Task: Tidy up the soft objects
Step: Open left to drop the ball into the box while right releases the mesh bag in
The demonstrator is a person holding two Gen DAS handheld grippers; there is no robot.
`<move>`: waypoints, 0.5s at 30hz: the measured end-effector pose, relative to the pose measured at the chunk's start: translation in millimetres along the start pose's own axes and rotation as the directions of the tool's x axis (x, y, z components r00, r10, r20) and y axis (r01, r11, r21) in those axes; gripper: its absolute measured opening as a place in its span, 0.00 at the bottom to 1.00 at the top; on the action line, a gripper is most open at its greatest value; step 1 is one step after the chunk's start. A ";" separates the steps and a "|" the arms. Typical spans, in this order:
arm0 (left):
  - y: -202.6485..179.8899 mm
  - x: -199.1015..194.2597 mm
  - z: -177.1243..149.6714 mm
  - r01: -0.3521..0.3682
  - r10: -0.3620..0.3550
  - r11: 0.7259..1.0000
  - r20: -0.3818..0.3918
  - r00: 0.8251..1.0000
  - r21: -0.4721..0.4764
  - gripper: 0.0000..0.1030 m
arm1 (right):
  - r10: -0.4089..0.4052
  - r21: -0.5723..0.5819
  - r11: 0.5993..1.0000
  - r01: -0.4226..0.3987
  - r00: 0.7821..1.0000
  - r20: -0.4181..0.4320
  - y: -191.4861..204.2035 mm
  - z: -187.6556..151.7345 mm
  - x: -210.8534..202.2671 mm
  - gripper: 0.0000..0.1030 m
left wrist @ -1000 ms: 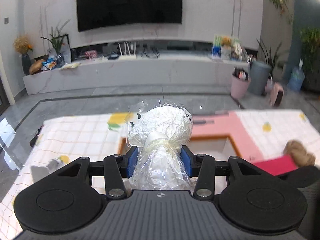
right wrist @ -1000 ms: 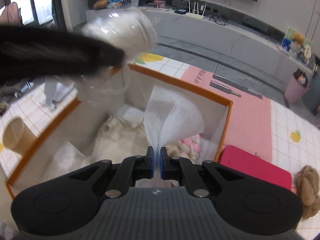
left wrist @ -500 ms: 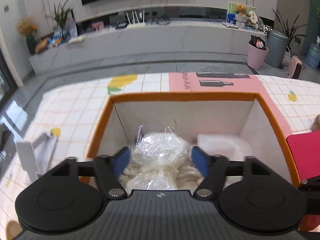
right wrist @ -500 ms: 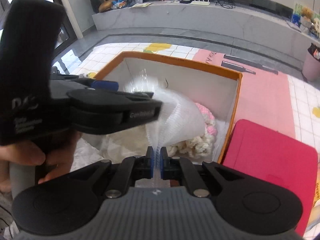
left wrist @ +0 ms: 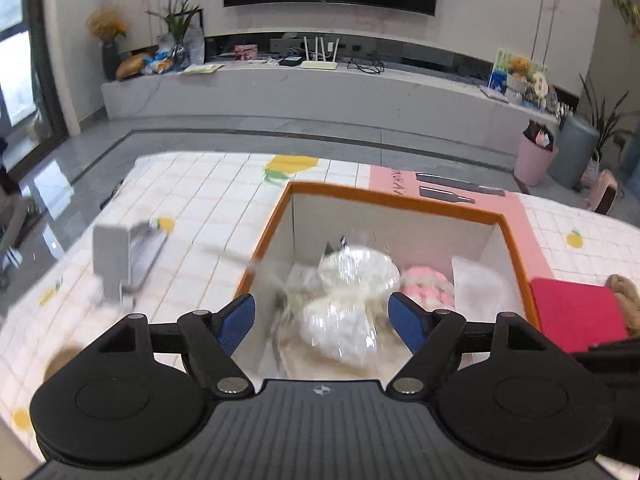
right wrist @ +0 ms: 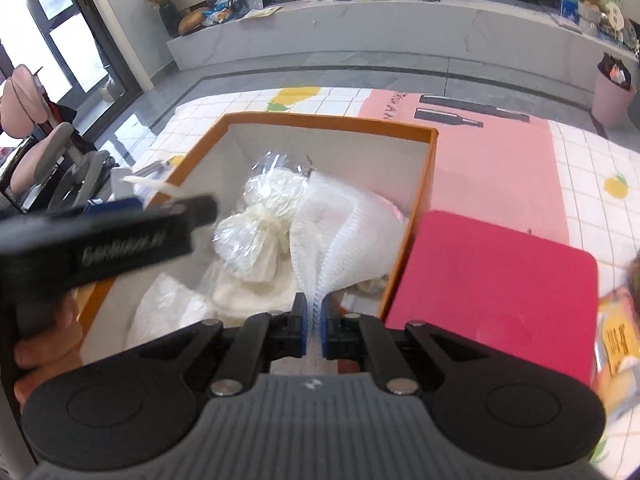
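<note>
An orange-rimmed cardboard box (left wrist: 392, 196) stands on the tiled cloth. In it lies a clear plastic bag of white stuffing (left wrist: 352, 300), tied at the neck, beside a pink and white plush (left wrist: 428, 286). My left gripper (left wrist: 324, 312) hangs open just above the box's near left corner; the bag lies below, clear of its blue pads. In the right wrist view the bag (right wrist: 260, 220) rests in the box (right wrist: 332, 122), with the left gripper (right wrist: 160, 208) at its left. My right gripper (right wrist: 315, 320) is shut on a white foam mesh sleeve (right wrist: 344, 236) that fans out over the box.
A red flat pad (right wrist: 492, 292) lies against the box's right side, and a brown knitted thing (left wrist: 624, 292) sits past it. A grey metal stand (left wrist: 116, 260) is on the cloth left of the box. A hand (right wrist: 44, 344) holds the left gripper.
The left gripper went from shut on the plastic bag to open; the bag now lies in the box. The left gripper has drawn back leftward. The right gripper still holds the mesh sleeve.
</note>
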State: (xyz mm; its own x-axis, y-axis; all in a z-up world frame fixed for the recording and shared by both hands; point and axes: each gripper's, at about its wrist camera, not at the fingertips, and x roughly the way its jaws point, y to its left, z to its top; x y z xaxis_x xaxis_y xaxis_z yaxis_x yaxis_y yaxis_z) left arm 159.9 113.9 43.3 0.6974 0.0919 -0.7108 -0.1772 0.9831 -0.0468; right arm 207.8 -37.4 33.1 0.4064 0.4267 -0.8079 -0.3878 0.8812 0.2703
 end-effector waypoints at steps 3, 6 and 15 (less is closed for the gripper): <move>15.8 -10.6 -12.3 0.079 -0.076 0.988 0.026 0.997 -0.136 0.87 | 0.015 0.014 1.000 -0.014 0.999 -0.040 6.0 -5.9 -7.5 0.03; 12.3 -14.0 -12.1 0.018 -0.018 0.998 -0.001 1.000 -0.055 0.87 | 0.008 0.055 0.999 -0.001 0.992 -0.127 14.1 -16.0 -6.9 0.03; 12.1 -7.1 -27.2 -0.002 0.002 1.000 -0.010 1.000 0.004 0.87 | -0.141 0.008 0.990 0.144 0.976 -0.166 41.5 -37.0 -1.9 0.03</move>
State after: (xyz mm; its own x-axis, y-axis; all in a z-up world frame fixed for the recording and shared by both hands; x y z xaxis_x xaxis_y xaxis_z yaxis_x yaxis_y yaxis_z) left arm 133.9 120.8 28.7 0.6899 0.0927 -0.7180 -0.1763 0.9834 -0.0424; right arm 160.4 -9.1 26.4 0.3136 0.2585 -0.9137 -0.3185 0.9351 0.1553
